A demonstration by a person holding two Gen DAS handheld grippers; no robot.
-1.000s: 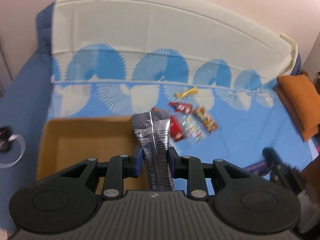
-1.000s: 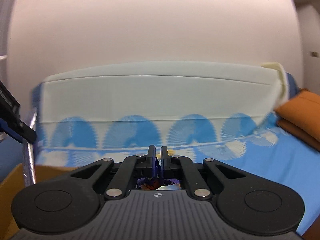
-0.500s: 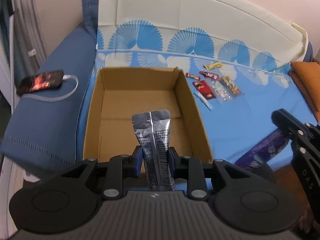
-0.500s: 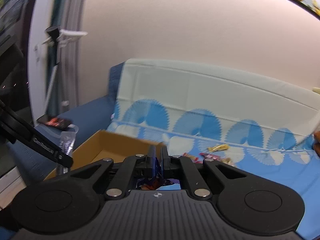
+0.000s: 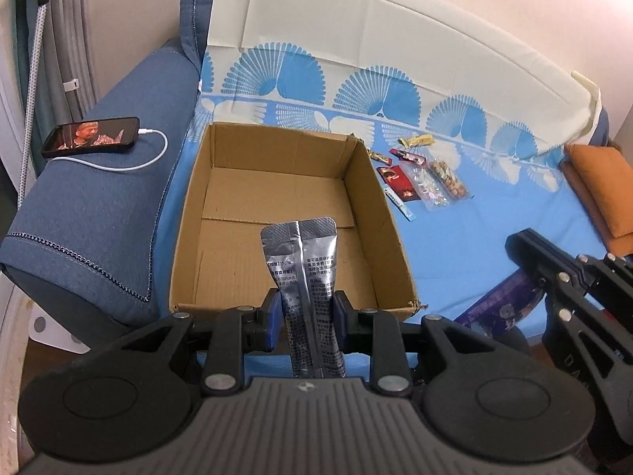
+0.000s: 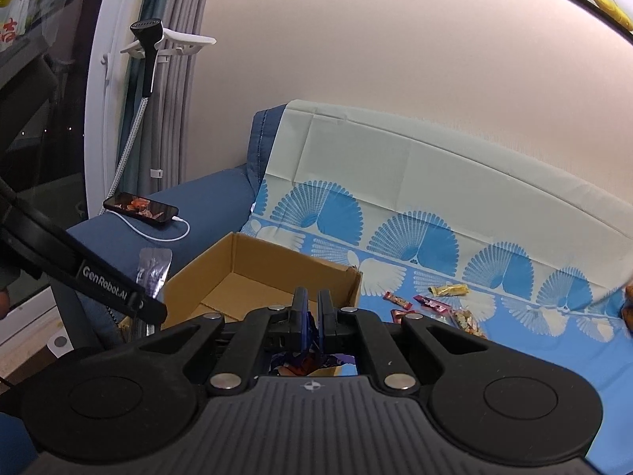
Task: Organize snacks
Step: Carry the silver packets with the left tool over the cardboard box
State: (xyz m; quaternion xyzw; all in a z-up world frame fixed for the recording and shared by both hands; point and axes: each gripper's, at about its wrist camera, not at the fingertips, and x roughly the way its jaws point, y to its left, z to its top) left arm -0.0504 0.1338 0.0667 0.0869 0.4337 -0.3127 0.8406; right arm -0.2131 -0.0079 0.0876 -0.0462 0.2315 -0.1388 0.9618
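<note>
My left gripper is shut on a silver foil snack pouch that stands upright above the near rim of an open, empty cardboard box. My right gripper is shut on a purple snack packet, mostly hidden under its fingers; that packet also shows in the left wrist view, right of the box. Several loose snacks lie on the blue cloth right of the box. The box and the snacks also show in the right wrist view.
A phone on a white cable lies on the blue sofa armrest left of the box. An orange cushion sits at the far right. The sofa backrest and a wall rise behind.
Both grippers have pulled back and swung left. The box has come fully into view below the silver pouch. Both grips are unchanged.
</note>
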